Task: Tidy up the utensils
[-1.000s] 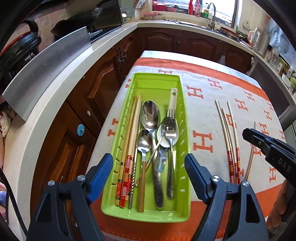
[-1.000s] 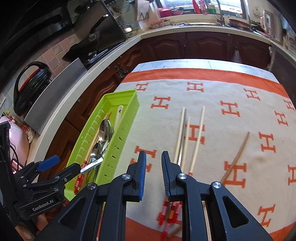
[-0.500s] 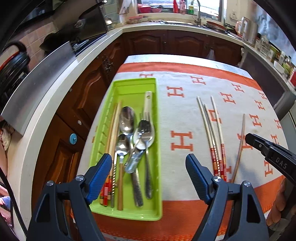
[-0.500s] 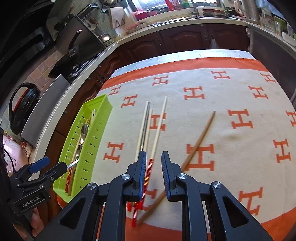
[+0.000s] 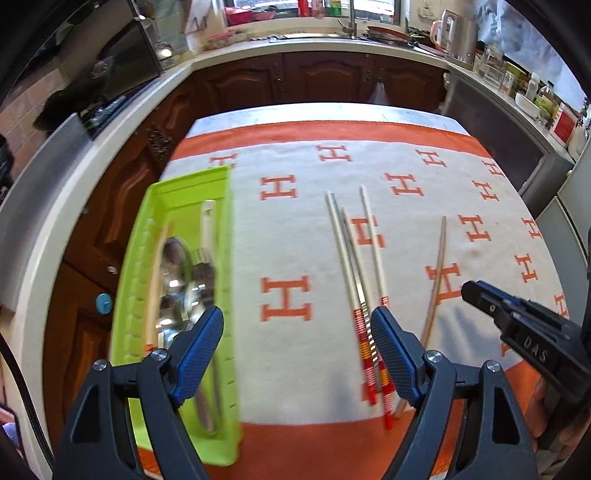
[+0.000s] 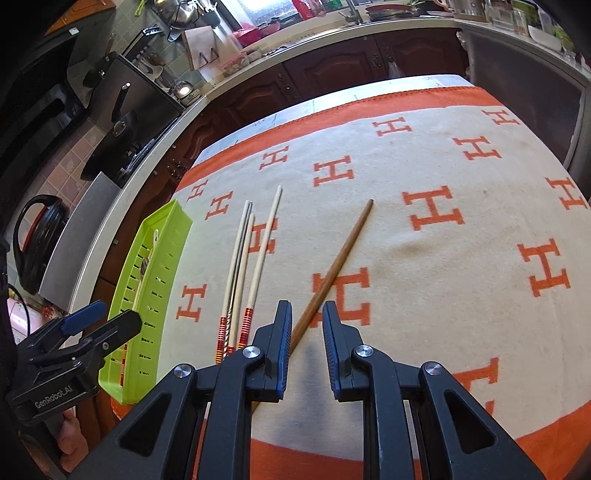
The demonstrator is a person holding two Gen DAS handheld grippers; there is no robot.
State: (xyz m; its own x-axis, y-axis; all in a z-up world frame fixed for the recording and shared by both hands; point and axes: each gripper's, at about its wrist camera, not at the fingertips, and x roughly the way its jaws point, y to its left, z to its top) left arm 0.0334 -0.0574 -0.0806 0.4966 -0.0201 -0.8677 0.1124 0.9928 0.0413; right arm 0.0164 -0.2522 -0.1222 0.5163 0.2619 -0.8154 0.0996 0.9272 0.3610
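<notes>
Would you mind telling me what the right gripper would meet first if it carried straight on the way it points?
Probably the brown chopstick: it runs right under the right gripper, whose narrowly open jaws are empty. Depth is hard to judge; it might touch the blanket beside it.

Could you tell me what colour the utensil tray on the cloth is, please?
The utensil tray is bright lime green, clearest in the right wrist view.

Bright daylight enters from the window (image 5: pixel 317 5) at the far end of the kitchen. Soft shadows lie on the cloth (image 6: pixel 424 229). The green tray (image 5: pixel 192 184) is smeared by motion blur. Both views bend strongly at their dark, rounded edges.
</notes>
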